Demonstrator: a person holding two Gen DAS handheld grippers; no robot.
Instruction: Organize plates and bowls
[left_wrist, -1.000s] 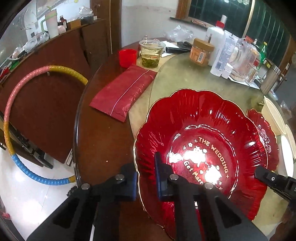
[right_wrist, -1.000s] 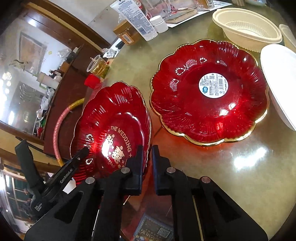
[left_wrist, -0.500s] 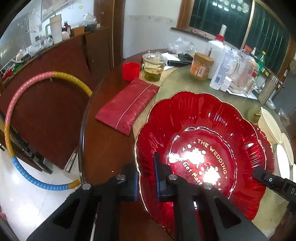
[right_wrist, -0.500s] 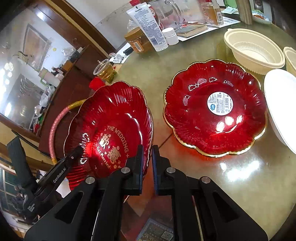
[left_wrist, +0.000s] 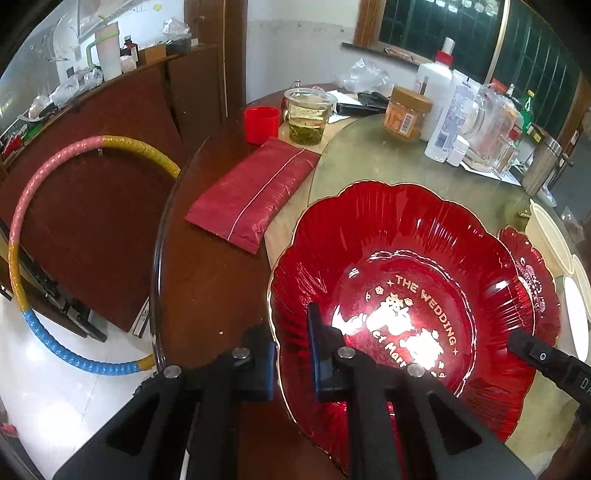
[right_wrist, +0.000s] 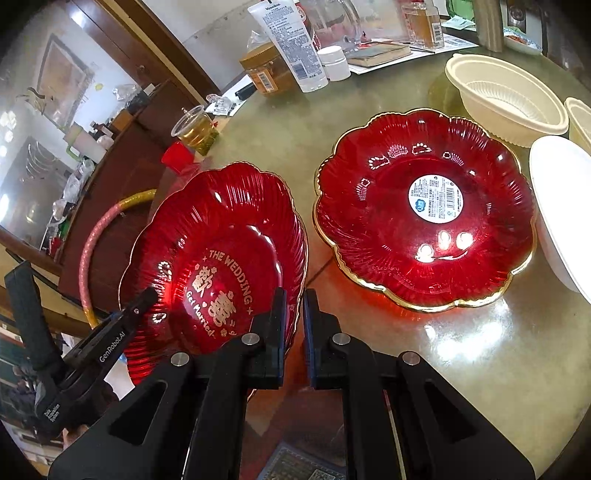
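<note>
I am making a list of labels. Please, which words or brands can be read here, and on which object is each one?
"THE WEDDING" and "Get Married": held red plate.
"Vaseline": white tube.
"GenRobot.AI": left gripper.
Round sticker on second red plate: too small to read.
Orange jar label: blurred.

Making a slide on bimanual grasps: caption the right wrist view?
Both grippers, right and left, pinch the wedding plate's rim beside a stickered red plate.

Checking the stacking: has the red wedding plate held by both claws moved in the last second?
Yes. In the right wrist view the red scalloped wedding plate has lifted and tilted, staying left of the stickered red plate.
</note>
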